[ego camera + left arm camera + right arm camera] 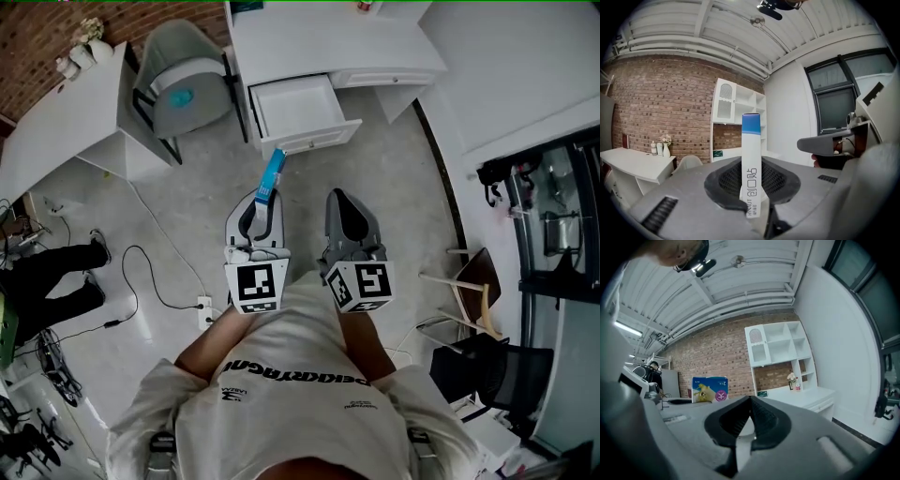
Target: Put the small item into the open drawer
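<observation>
From the head view, my left tool (262, 199) is clamped on the lower end of a slim white box (273, 172) with a blue top. The box sticks out past the tips toward the open drawer (292, 108) of the white desk (319, 37), and its blue end is just short of the drawer front, over the floor. My right tool (338, 194) is beside the left one, pointing the same way, with its jaws together. A grey chair (183, 89) stands left of the drawer. A power strip (204, 307) lies on the floor by my left side, and a person's legs (56, 267) show at the left edge. In the left gripper view, the box stands upright between my jaws. The pads press on its lower part and the printed side faces the camera. Behind it are a brick wall (656, 108) and a white shelf (738, 117). In the right gripper view, the jaws meet at their tips with nothing between them. Ahead is the same brick wall, and a blue carton (709, 389) is at the left.
</observation>
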`<state>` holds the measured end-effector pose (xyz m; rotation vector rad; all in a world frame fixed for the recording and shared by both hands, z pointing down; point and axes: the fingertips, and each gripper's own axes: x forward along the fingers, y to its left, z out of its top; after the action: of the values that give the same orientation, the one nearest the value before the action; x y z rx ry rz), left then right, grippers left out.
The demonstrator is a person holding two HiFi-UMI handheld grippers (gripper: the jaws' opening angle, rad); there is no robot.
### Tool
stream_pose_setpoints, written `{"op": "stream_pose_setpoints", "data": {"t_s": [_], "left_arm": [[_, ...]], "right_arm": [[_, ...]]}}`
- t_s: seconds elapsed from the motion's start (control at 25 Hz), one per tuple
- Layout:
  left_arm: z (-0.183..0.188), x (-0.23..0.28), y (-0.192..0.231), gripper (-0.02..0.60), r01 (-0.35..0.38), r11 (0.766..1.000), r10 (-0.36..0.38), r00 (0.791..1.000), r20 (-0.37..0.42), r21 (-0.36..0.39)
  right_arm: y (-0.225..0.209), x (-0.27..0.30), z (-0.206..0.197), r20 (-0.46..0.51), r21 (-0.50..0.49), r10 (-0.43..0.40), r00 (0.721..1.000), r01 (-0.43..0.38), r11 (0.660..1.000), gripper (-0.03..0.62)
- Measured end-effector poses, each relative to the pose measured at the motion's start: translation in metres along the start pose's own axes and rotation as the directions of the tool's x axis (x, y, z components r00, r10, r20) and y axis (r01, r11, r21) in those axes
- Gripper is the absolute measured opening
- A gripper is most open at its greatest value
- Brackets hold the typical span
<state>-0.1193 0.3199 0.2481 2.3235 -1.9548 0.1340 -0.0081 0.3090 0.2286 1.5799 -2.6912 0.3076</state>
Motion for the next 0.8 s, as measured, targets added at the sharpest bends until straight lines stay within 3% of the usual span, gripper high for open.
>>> {"op": "stream_pose_setpoints", "data": {"t_s": [0.48,0.8], "left_arm": [[-0.032,0.085,0.009,0.067,0.025,1.0,-0.025,0.998,-0.059,0.009],[-0.026,0.187,0.006,0.067,0.009,1.0,-0.007,0.997,-0.071,0.026]], "right_arm": [[-0.047,0.075,-0.023,-0.041,0.022,-0.016,0.999,0.017,1.0,-0.002],[-0.113,0.16,-0.01,-0.055,0.016,0.015,0.998,-0.014,1.0,-0.002]]}}
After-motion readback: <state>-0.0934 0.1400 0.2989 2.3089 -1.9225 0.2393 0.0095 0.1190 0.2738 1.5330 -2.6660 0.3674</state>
